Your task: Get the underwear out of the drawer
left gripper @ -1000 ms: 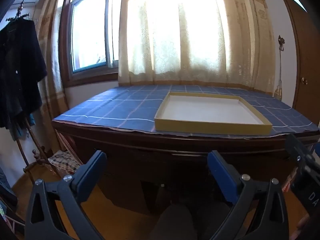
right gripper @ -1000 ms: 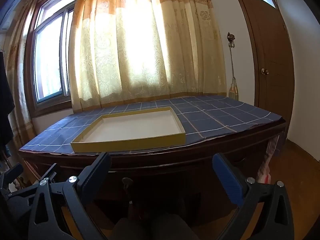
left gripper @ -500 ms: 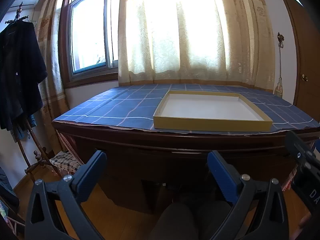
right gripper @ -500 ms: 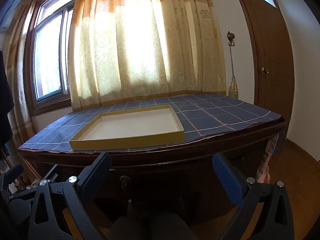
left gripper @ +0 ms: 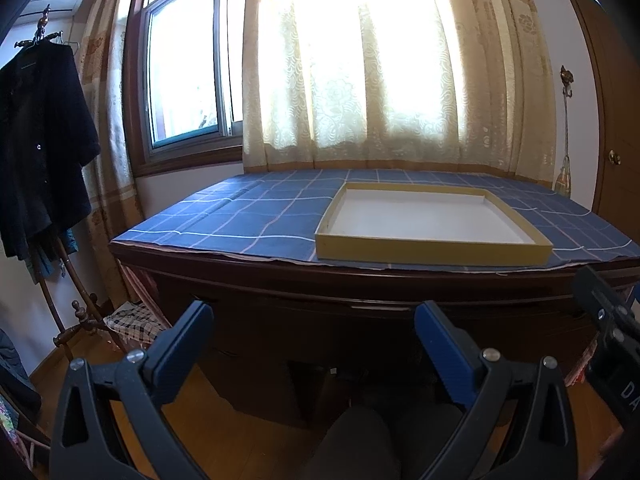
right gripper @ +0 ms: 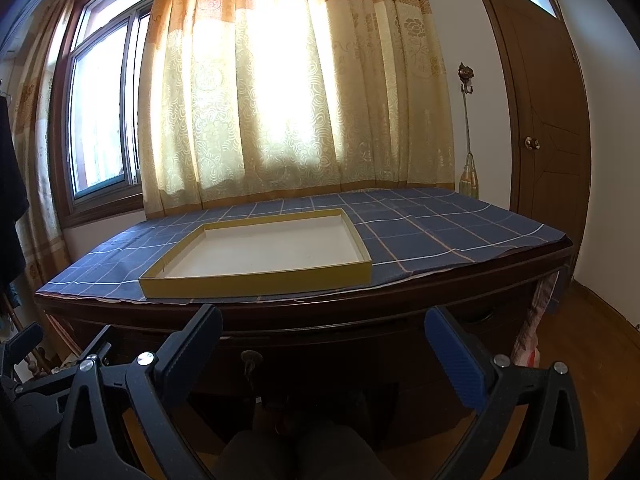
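Shallow yellow tray [left gripper: 432, 249] on blue checked cloth [left gripper: 256, 220], lit curtain [right gripper: 296, 80], brown door [right gripper: 548, 112]

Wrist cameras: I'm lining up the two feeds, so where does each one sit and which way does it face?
Left wrist: on the open left gripper, low before the dark wooden desk, facing the window; knees below, right gripper at the right edge.
Right wrist: on the open right gripper, facing the curtain and brown door; knees below.
Shared: shallow yellow cardboard tray on the blue checked cloth.
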Available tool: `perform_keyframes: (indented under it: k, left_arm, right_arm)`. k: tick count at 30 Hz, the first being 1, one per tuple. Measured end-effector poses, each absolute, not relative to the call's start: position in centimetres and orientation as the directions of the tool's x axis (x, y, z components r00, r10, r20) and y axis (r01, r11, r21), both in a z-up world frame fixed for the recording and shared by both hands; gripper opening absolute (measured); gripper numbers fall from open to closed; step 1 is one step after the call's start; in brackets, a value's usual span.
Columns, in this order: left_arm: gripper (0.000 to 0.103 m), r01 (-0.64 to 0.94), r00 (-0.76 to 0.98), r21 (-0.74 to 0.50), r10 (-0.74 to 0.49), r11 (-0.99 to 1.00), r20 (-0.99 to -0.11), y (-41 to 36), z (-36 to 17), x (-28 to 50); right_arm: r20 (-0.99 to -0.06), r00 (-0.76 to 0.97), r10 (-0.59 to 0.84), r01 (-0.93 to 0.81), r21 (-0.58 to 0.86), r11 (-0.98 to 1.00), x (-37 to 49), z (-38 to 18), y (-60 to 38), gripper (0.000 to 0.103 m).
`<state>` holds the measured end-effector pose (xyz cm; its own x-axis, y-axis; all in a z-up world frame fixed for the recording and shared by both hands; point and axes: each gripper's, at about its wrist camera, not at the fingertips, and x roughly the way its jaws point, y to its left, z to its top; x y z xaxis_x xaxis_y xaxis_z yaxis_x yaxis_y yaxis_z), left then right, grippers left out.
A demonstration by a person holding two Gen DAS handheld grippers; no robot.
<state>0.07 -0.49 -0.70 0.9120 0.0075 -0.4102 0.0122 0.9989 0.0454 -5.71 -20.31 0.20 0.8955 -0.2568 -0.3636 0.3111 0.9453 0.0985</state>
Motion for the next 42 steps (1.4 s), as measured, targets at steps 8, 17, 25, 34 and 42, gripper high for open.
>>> perform_keyframes:
  k: [8,17,25,34,42]
  left_arm:
    - [0.102,0.006,0.911,0.030,0.007,1.000,-0.412,-0.27,-0.78,0.16]
    - [0.102,0.006,0.908,0.003,-0.004,1.000,-0.418,-0.01,-1.00,0.22]
    - [0.102,0.023,0.912,0.004,-0.020,1.000,-0.409,-0.43,-1.01,0.02]
    - [0.102,0.018,0.912,0.003,-0.015,1.000,-0.410,-0.49,-0.99,-0.02]
    - [0.102,0.019,0.913,0.008,-0.014,1.000,-0.407,-0.49,-0.89,-0.17]
  right_arm:
    - [-0.362,0.895,-0.260,0.313,0.096,0.945,-5.64,0.20,-20.26,0.102]
    - [-0.362,0.895,-0.261,0.316,0.100,0.943,-5.63,0.08,-20.27,0.103]
    - [-0.363,0.895,-0.260,0.314,0.099,0.944,-5.76,-0.01,-20.26,0.103]
    - [-0.364,0.895,-0.259,0.313,0.097,0.945,-5.81,-0.04,-20.21,0.103]
    - [-0.370,0.893,-0.258,0.315,0.101,0.944,-5.81,-0.21,-20.30,0.103]
